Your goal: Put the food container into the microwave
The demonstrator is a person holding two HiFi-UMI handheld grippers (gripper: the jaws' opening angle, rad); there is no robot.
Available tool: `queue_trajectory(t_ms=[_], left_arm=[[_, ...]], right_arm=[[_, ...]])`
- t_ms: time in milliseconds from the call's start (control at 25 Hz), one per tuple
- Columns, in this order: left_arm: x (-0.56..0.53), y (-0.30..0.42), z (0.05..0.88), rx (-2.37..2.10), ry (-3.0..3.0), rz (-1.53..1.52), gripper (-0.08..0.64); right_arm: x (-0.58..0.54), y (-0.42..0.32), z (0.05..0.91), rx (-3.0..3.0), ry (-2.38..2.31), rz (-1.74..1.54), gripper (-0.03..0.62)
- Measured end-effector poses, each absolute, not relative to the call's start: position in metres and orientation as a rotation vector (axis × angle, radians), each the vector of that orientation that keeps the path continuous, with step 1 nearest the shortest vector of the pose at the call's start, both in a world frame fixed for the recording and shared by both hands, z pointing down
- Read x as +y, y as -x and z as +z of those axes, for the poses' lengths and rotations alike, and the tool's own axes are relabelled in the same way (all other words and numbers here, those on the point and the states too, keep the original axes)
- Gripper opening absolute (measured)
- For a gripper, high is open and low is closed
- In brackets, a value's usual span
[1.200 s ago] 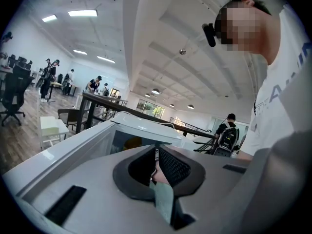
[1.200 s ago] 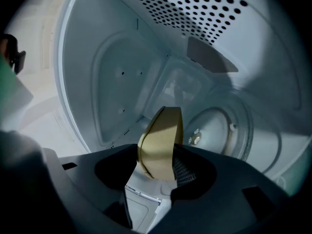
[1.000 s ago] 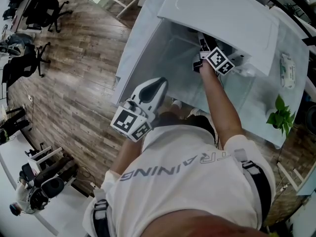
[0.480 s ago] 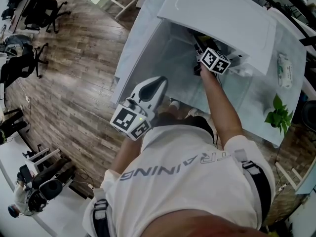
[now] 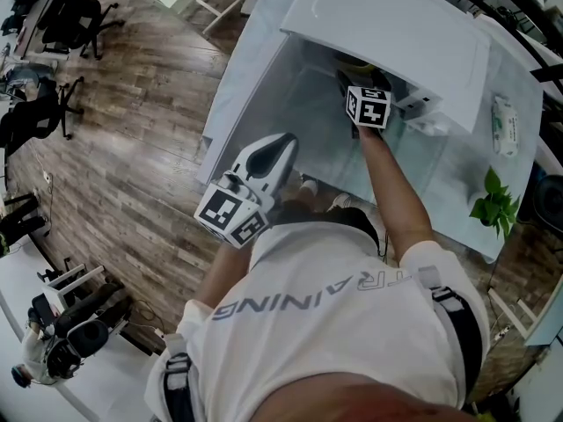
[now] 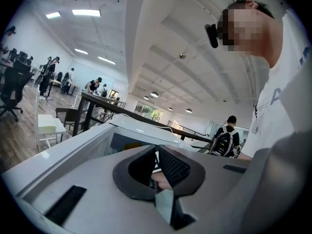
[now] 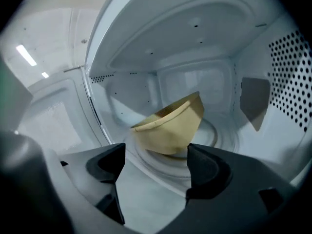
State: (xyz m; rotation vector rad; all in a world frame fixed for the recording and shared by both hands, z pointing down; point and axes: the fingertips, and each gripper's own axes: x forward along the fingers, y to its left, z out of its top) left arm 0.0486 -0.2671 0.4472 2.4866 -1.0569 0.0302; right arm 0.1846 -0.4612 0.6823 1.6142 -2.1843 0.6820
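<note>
1. While the right gripper (image 7: 156,162) is reaching into the microwave (image 7: 292,72), its jaws are standing wide apart, having just been opening. They are gripping nothing, and the bowl (image 7: 170,126) is sitting just beyond their tips at frame centre, free of both pads.
2. Resting on the turntable (image 7: 222,135), the bowl is looking tilted, its rim rising toward the upper right. I am judging that it may not be lying flat.
3. If so, it is risking a rock or a tip, and anything inside could be spilling onto the oven floor.
4. Pulling back carelessly, a jaw tip could be catching the bowl's near wall and dragging it toward the opening. There the door (image 7: 48,126), standing open at the left of the frame, might be striking it on closing.
5. Nothing of the bowl's inside is showing from this angle, so I am not able to tell whether it is holding food.
6. Away from the oven, at the lower left of the head view, the left gripper (image 6: 157,167) is hanging with jaws together, holding nothing.
</note>
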Motion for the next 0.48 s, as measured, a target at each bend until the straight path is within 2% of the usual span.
queue_trajectory(t_ms=[160, 480], left_arm=[[-0.265, -0.048, 0.439, -1.065, -2.516, 0.011, 0.049], [-0.258, -0.049, 0.436, -1.055, -2.517, -0.003, 0.049]], right_arm=[[-0.457, -0.191, 0.690, -2.099, -1.580, 0.591, 0.387], [-0.447, -0.198, 0.673, -2.114, -1.638, 0.628, 0.375]])
